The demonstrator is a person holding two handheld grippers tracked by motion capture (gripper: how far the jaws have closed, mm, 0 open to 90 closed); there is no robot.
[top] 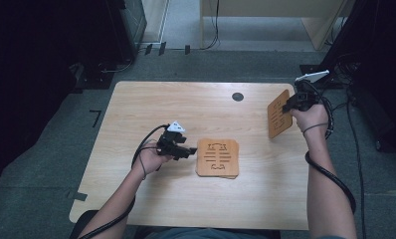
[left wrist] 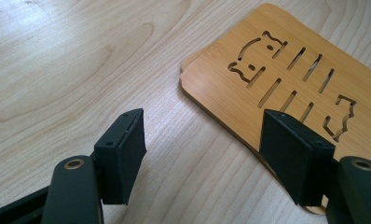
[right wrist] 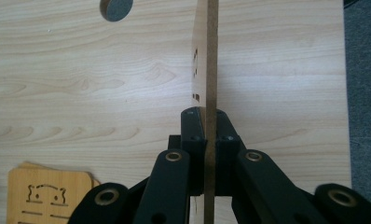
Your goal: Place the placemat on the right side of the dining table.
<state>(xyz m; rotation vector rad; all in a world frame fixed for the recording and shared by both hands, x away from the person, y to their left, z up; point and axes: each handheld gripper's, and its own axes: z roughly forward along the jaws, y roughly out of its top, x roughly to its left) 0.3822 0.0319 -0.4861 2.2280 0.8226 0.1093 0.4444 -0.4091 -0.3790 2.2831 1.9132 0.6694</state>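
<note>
While my right gripper [top: 288, 105] has its jaws pinched tight on the edge of one wooden board [top: 278, 114], holding it tilted up off the counter [top: 151, 102] near the far right corner, my left gripper [top: 191, 150] hangs low with jaws spread wide and nothing between them. A stack of boards [top: 217, 158] lies flat mid-counter, just beside those open jaws; in the left gripper view one jaw overlaps the stack's [left wrist: 286, 79] near edge, though I cannot tell whether it touches.
</note>
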